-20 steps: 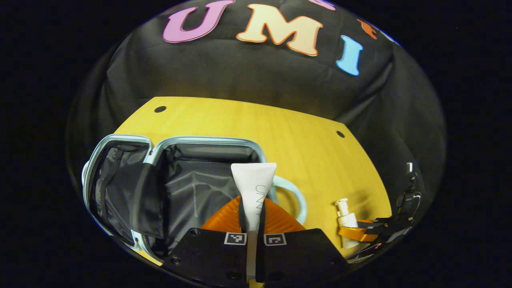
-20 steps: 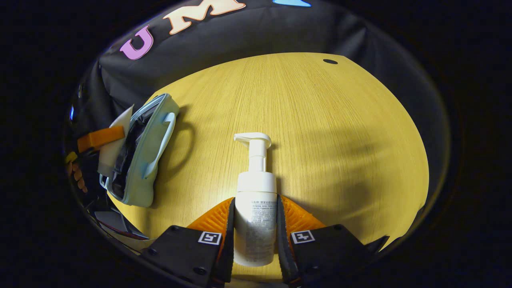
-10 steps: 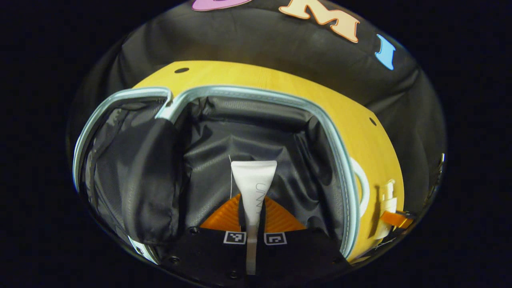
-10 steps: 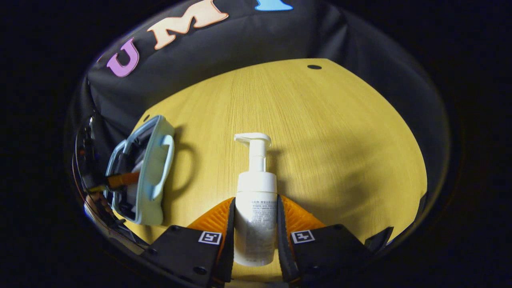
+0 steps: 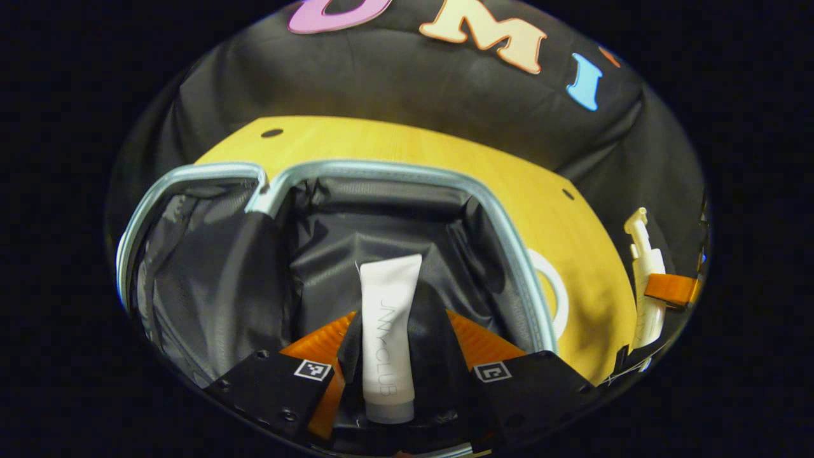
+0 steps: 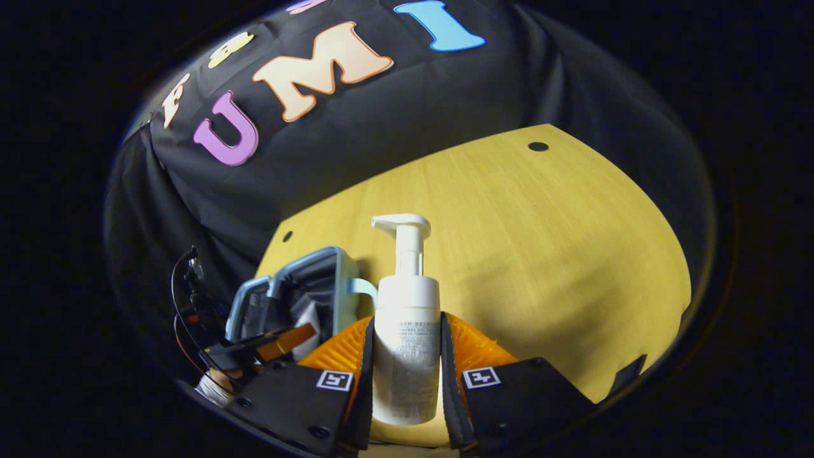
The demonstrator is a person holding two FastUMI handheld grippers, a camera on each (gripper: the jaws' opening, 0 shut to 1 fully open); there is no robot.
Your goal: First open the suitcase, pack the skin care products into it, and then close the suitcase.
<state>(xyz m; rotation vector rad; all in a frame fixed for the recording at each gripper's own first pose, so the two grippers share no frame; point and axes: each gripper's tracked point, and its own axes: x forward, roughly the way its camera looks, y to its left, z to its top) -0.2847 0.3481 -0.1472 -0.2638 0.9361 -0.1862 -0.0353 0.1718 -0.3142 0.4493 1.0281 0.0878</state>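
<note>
Suitcase [image 5: 528,267] lay open; my left gripper [image 5: 397,375] had just spread, dropping the tube [image 5: 386,337] inside. My right gripper [image 6: 407,388] stayed clamped on the pump bottle [image 6: 407,343], next to pack.

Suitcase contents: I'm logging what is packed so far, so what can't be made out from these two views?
- Suitcase floor, left gripper view: the near part is hidden behind the left gripper and the white tube.
- Flap side of the case: the dark lining folds hide anything beneath.
- Right gripper view: the case's wall hides most of its inside.
- Pump bottle base: hidden between the right gripper fingers.
- Bottle label: too small.
</note>
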